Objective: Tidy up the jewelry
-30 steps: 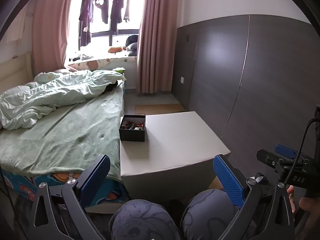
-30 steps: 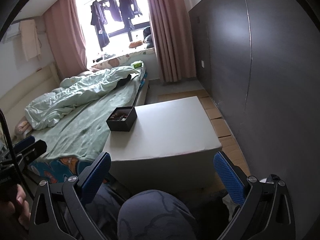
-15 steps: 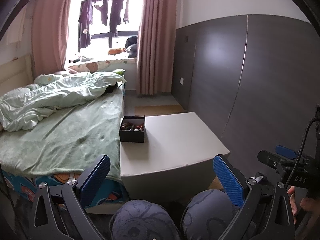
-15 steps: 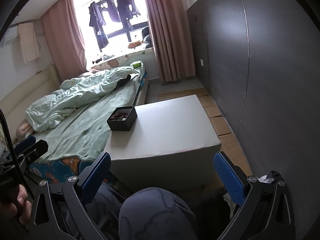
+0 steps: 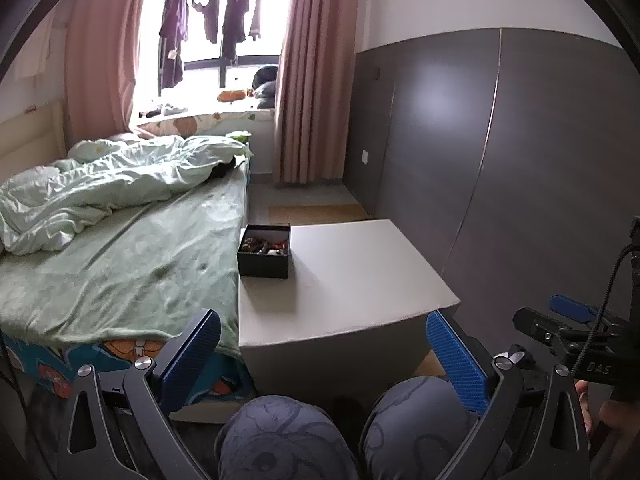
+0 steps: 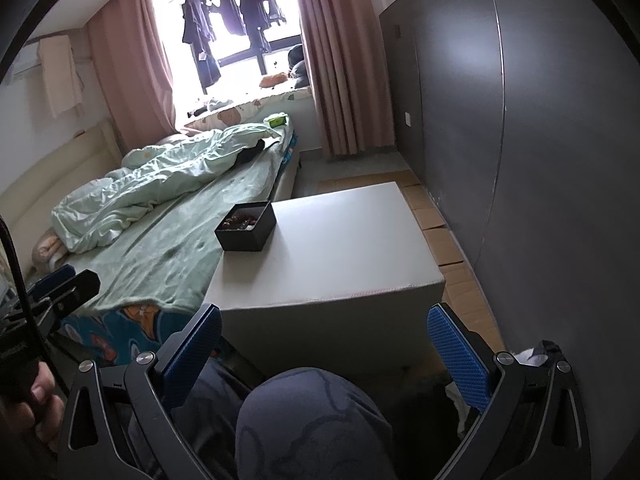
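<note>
A black box (image 5: pixel 264 254) of jewelry (image 5: pixel 265 245) was seen standing at the far left corner of a pale low table (image 5: pixel 360 280), just beside the edge of a bed (image 5: pixel 120 264) spread with a green sheet. Both tongs were held low over the person's knees (image 5: pixel 288 436), well short of the table. The left tongs (image 5: pixel 320 356) were spread wide with nothing between the blue pads (image 5: pixel 456 360); the right tongs (image 6: pixel 324 356) were likewise spread and empty. From the left tongs the box lay ahead and slightly to the left; from the right tongs it lay ahead and further to the left, so the left hand was judged the nearer. The box looked nearly square, with no clear long axis. Its contents were made out only as a dark tangle with red and white specks; single pieces could not be told apart. No second tray or stand for sorting was visible. The hands were mostly cut off at the picture edges.
</note>
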A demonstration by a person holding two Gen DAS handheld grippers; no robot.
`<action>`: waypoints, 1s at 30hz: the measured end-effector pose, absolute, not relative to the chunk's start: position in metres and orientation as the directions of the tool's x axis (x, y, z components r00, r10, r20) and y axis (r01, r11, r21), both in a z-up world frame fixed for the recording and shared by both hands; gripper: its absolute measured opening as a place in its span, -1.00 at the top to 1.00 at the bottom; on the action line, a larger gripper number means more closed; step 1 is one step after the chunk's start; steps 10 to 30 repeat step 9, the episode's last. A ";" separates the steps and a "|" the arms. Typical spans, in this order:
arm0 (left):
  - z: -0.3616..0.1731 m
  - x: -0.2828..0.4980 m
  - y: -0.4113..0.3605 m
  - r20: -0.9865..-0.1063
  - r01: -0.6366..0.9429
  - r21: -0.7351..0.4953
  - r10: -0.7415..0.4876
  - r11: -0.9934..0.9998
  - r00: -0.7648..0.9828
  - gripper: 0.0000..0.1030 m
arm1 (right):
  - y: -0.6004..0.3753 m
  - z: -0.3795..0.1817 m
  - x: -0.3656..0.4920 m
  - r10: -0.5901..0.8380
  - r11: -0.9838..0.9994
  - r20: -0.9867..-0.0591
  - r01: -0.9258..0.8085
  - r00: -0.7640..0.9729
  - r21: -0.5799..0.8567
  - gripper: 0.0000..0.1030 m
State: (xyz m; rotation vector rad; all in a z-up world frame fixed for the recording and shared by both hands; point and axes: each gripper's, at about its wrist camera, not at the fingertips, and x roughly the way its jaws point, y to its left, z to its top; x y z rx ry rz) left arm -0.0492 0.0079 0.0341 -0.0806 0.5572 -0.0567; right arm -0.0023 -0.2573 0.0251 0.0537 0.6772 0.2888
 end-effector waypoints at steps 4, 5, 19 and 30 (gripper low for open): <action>0.032 -0.050 0.007 -0.526 0.047 -0.091 -0.088 0.995 0.846 -1.00 | -0.256 0.024 -0.002 0.280 0.959 -0.613 -0.245 0.739 0.142 -1.00; 0.032 -0.050 0.008 -0.528 0.045 -0.092 -0.087 0.995 0.845 -1.00 | -0.256 0.024 -0.002 0.280 0.959 -0.613 -0.245 0.739 0.143 -1.00; 0.033 -0.045 0.011 -0.526 0.045 -0.102 -0.093 0.994 0.845 -0.99 | -0.255 0.023 0.000 0.277 0.960 -0.619 -0.243 0.735 0.141 -1.00; 0.033 -0.045 0.011 -0.526 0.045 -0.102 -0.093 0.994 0.845 -0.99 | -0.255 0.023 0.000 0.277 0.960 -0.619 -0.243 0.735 0.141 -1.00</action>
